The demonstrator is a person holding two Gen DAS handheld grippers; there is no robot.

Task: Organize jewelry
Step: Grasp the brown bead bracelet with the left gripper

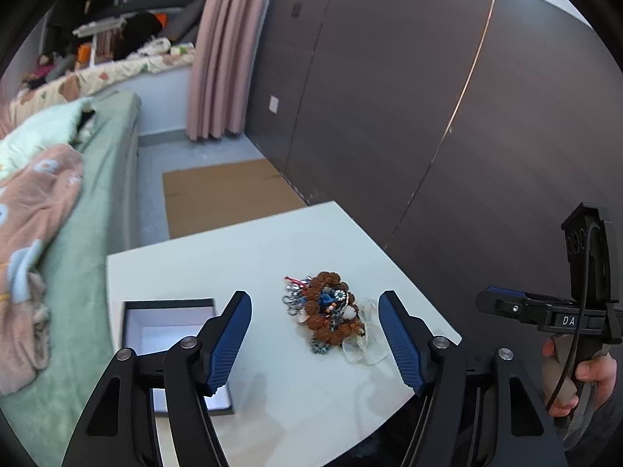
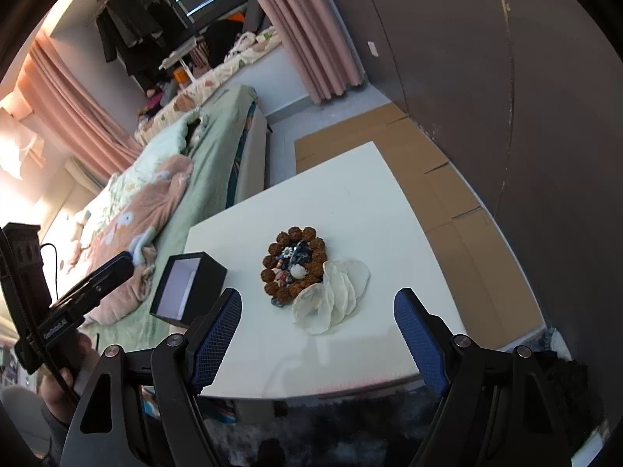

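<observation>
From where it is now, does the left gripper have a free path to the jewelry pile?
Probably yes: the left gripper is open, and the jewelry pile lies uncovered on the table ahead of it.

Jewelry pile (image 2: pixel 296 268) mid-table (image 2: pixel 350 202); box (image 2: pixel 187 290) at left edge; bed (image 2: pixel 183 179) beyond

Both hand-held grippers, left (image 1: pixel 315 336) and right (image 2: pixel 317 336), point down with jaws apart, holding nothing, low in frame.
</observation>
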